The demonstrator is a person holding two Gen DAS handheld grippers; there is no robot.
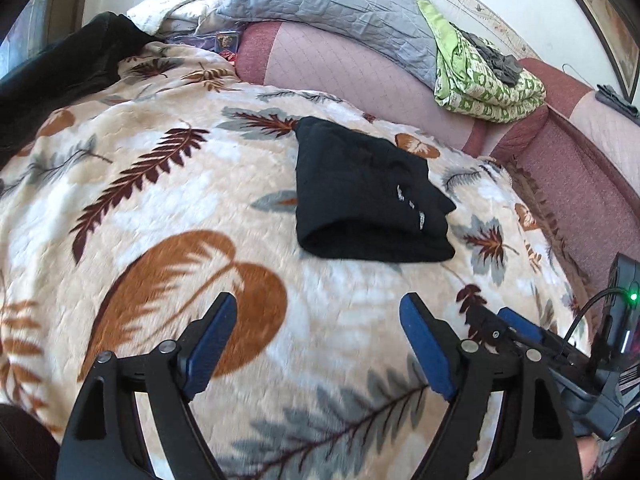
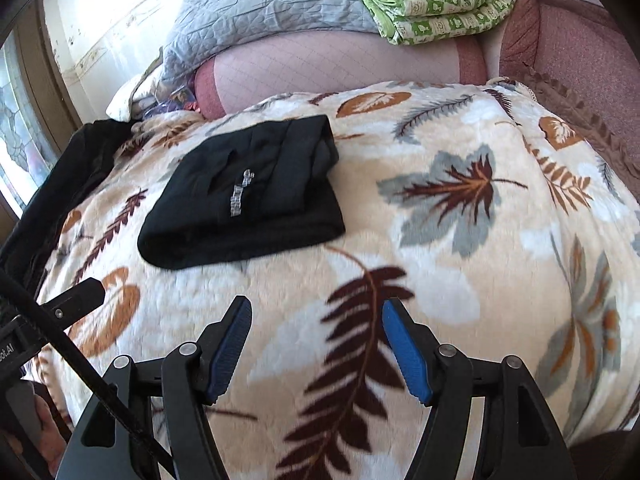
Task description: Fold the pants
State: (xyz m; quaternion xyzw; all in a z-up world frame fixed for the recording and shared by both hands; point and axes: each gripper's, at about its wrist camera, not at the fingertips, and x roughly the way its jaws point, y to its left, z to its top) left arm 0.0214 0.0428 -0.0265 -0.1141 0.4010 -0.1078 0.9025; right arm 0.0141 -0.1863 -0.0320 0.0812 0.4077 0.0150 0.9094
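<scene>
The black pants (image 1: 368,196) lie folded into a compact bundle on the leaf-patterned blanket (image 1: 180,240), with a small silver print on top. They also show in the right wrist view (image 2: 244,196), left of centre. My left gripper (image 1: 320,308) is open and empty, above the blanket, nearer than the pants. My right gripper (image 2: 316,312) is open and empty, nearer than the pants and to their right. The right gripper's body also shows at the right edge of the left wrist view (image 1: 560,344).
A pink sofa back (image 1: 360,76) runs behind the blanket. On it lie a grey quilted cover (image 1: 332,4) and a folded green patterned cloth (image 1: 484,76). Another dark garment (image 1: 60,84) lies at the far left, and also shows in the right wrist view (image 2: 60,184).
</scene>
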